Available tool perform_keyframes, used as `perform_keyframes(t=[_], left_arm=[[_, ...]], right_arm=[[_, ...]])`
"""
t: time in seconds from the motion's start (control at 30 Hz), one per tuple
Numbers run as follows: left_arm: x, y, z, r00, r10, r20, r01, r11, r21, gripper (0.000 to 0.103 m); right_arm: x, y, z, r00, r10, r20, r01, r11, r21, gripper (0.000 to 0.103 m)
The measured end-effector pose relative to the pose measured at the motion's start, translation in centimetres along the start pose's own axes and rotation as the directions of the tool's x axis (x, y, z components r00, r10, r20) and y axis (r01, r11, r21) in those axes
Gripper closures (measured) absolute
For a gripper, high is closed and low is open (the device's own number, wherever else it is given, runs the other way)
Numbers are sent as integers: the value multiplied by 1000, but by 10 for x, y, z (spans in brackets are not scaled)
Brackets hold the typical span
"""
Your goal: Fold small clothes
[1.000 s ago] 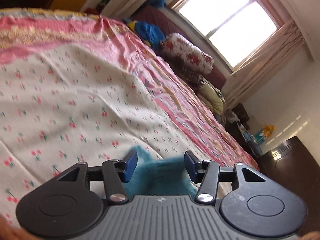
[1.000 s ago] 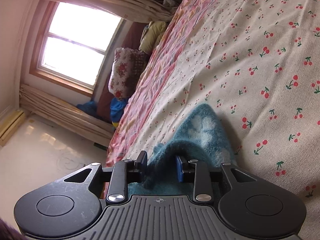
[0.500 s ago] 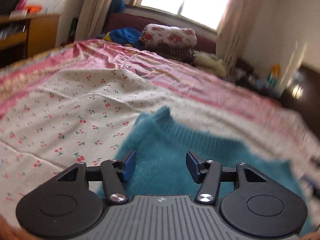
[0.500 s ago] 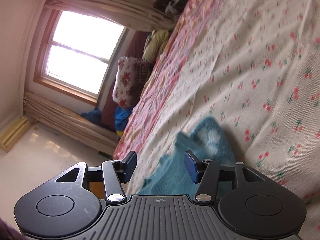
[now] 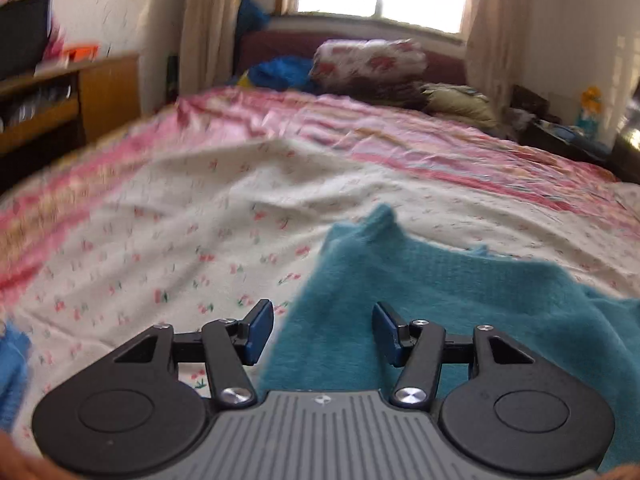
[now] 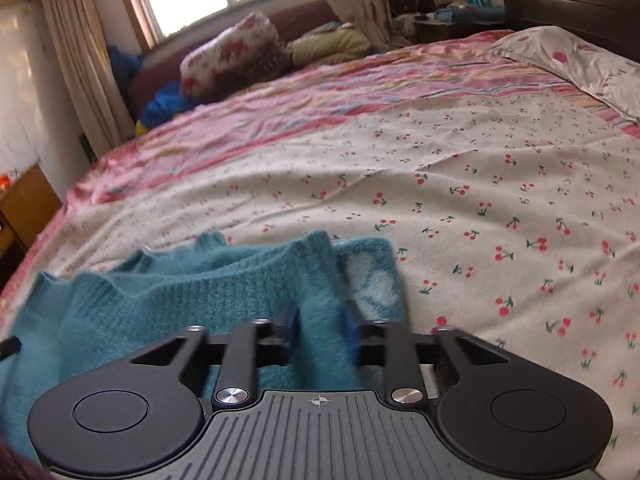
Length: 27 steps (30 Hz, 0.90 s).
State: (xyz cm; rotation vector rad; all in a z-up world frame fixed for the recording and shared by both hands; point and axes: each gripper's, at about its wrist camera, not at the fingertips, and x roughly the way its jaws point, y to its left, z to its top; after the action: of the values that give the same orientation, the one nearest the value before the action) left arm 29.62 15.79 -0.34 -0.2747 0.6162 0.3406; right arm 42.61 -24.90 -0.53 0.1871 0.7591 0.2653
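Right gripper (image 6: 318,330) closing on a raised fold of teal sweater (image 6: 224,280); left gripper (image 5: 323,330) opening above its edge, unclenched. Best pinched both layers before lifting.

bed: wide, covered by a cream sheet (image 6: 460,168) printed with small red cherries
far side: a pink striped cover (image 6: 320,96), rumpled
on the sheet: a teal knitted sweater (image 5: 460,292) lying spread, one part raised in a fold
head end: a pale pillow (image 6: 568,60) in the right wrist view
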Motion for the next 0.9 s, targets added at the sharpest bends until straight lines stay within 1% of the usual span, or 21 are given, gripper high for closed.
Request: perform_keyframes(t=[0.03,0.07,0.1,0.17,0.23,0.27,0.37,0.43,0.53,0.67,0.73,0.83,0.9], left_arm=[[4,7,0,1000,-23,-12,22,999,-44,40],[6,11,-2,999,-36,-19,34,997,-75,40],[6,12,-3,999,-39,-19,37,996,-85,39],[4,7,-4,1000,-27,-8,26,997,-73,39],[1,5,-4,1000,-18,-5,18,997,-74,39],[0,6,-2,1000,-19,-7,19,997,-81,39],[-9,9,0,1000,-21,-1,21,995,-99,40],[-19,10,0,1000,-7,24,9,996,-89,40],[-35,13,1,997,3,74,4,995,-98,40],[-54,18,-2,994,-6,113,22,990,-138,40],[-60,15,-8,993,-12,120,28,991,-128,40],[-64,9,-18,993,-3,119,14,995,-99,40],[-61,9,-24,995,15,97,-6,996,-89,40]], right_arm=[[-1,-1,3,1000,-2,1,2,1000,2,90],[-3,-3,5,1000,-18,12,18,1000,1,91],[-4,-6,7,999,-33,25,33,999,9,93],[0,-17,8,999,-31,20,30,997,70,93],[8,-15,3,998,-55,11,55,996,67,93],[7,-12,1,998,-67,21,65,996,60,93],[0,-8,5,997,-71,24,69,995,68,92],[-3,-9,8,998,-53,17,52,996,68,85],[-12,-9,12,998,-45,39,42,996,76,85],[-32,0,16,992,-69,108,61,995,74,84],[-42,13,15,991,-29,129,21,998,56,84],[-43,48,5,994,61,88,-59,998,-23,84],[-38,73,-6,993,106,49,-102,992,-80,84]])
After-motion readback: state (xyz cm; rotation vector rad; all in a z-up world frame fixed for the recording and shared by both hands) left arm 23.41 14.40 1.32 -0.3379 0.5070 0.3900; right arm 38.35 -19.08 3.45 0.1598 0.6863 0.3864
